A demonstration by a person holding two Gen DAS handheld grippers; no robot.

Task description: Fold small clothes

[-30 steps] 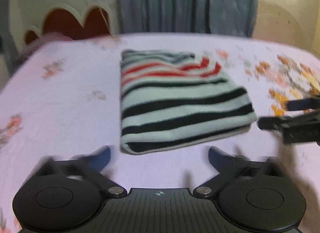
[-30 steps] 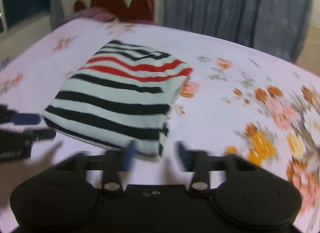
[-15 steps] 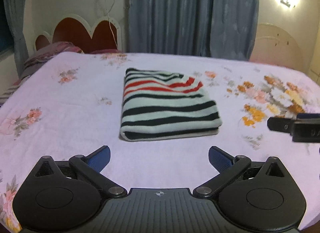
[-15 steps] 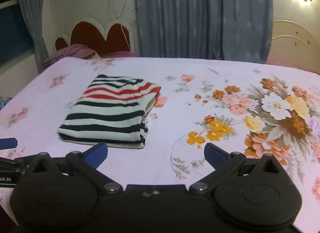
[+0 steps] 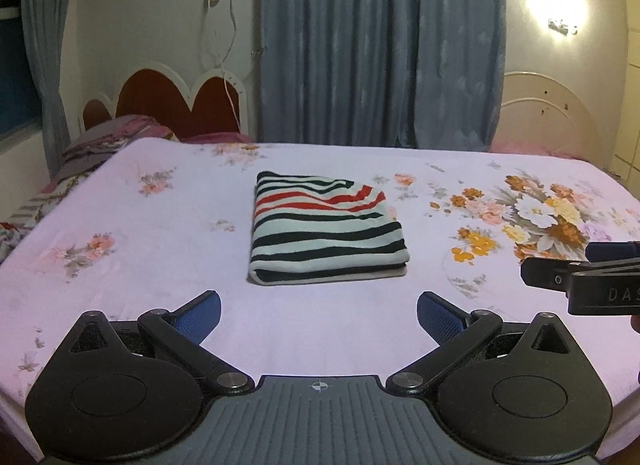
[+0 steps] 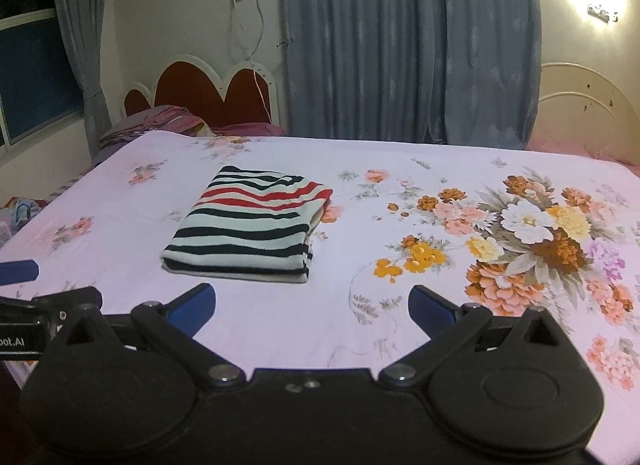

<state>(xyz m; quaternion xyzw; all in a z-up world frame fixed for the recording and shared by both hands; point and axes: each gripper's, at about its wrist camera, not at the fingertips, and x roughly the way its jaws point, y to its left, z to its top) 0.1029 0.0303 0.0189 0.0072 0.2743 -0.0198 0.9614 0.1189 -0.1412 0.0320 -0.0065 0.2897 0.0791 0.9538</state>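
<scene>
So the striped top [image 5: 326, 231] is sitting folded into a neat rectangle in the middle of the frame, flat on the bed [image 5: 160, 273] with its flowery sheet. Layers are stacked pretty evenly, with the folded edge toward the camera, which to me reads like the folding part is basically done for this piece.

Both tools are hanging back near the bottom of the frame, well apart from the top. Left gripper [image 5: 319, 315] has its jaws spread wide with nothing between them, and it's the same for the right gripper [image 6: 312, 305], which is wide apart and empty. In the left view you can see the right one poking in at the right edge, so they're side by side, both pointed roughly at the top. My guess is they're held off like that so nothing drags a layer loose.

Containers: honestly none that I can spot. There's no basket, box or drawer, just the bed, a red headboard [image 5: 168, 101] in the upper left and blue curtains [image 5: 380, 45] behind.
</scene>
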